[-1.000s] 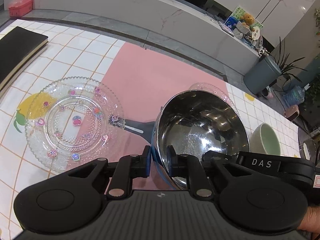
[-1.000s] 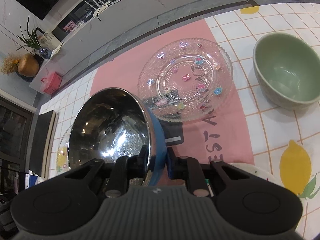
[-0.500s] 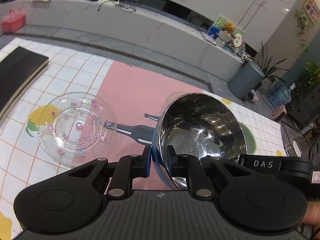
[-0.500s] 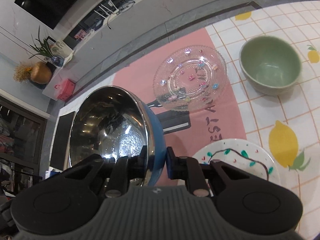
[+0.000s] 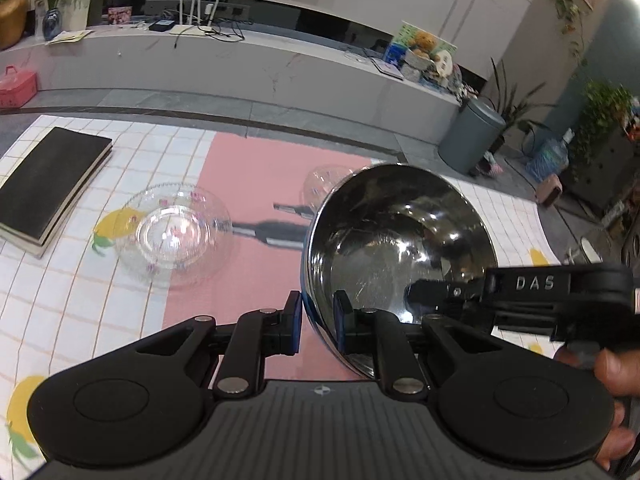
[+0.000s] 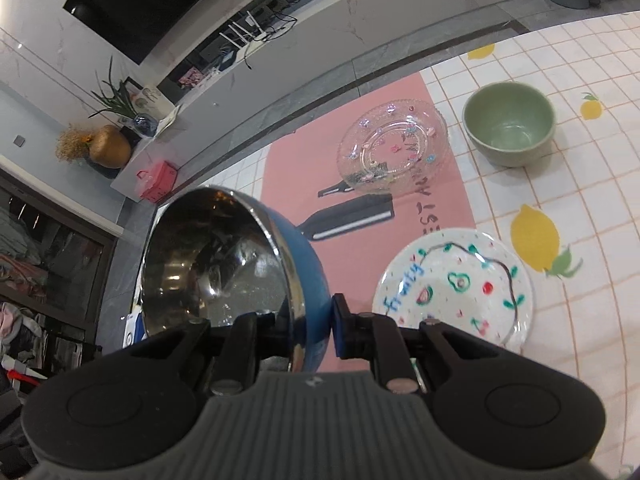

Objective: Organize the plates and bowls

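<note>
Steel bowl [image 5: 400, 248] rim between both grippers

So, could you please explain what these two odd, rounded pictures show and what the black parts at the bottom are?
Each picture comes from a wide-angle camera fixed on a hand-held gripper, a two-finger clamp that a person carries; there is no robot arm. The black parts are the clamps themselves. The left gripper and the right gripper each pinch one side of the rim of the same steel bowl, blue outside, held tilted above the table. On the tablecloth lie two glass plates, a green bowl, a painted white plate and a black book.
</note>
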Motion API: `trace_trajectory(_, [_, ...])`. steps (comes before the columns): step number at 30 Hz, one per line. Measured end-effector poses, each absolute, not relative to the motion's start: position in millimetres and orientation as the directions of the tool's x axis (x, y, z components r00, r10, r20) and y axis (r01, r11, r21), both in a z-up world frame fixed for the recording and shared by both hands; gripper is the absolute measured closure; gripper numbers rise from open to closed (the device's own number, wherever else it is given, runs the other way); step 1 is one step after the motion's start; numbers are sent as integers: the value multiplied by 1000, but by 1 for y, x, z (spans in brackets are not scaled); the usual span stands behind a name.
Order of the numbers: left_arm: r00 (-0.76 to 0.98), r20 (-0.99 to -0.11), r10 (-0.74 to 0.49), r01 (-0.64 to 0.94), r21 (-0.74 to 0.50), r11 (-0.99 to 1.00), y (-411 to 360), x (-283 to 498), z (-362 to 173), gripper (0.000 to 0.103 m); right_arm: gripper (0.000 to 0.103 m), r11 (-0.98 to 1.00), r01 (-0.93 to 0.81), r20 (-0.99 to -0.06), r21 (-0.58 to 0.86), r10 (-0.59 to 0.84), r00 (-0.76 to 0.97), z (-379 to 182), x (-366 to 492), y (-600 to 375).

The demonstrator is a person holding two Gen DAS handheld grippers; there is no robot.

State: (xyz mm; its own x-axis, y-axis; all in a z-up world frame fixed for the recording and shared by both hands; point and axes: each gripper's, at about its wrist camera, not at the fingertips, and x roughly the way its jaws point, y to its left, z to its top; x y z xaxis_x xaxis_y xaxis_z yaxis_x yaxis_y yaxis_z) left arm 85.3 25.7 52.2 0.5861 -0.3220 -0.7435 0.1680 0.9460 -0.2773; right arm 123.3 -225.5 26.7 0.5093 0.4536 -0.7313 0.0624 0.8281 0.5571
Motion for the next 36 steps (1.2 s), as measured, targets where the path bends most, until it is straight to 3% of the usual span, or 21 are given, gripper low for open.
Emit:
trace_trajectory(14, [496, -806, -321, 282, -201, 938, 10, 17, 33, 85, 86, 829, 96, -770, 552, 462, 441, 2, 43, -237])
trace_trajectory(36, [423, -844, -329, 331, -194, 924, -3, -18, 19, 84, 85, 844, 116, -799, 523, 439, 412, -14, 4, -245])
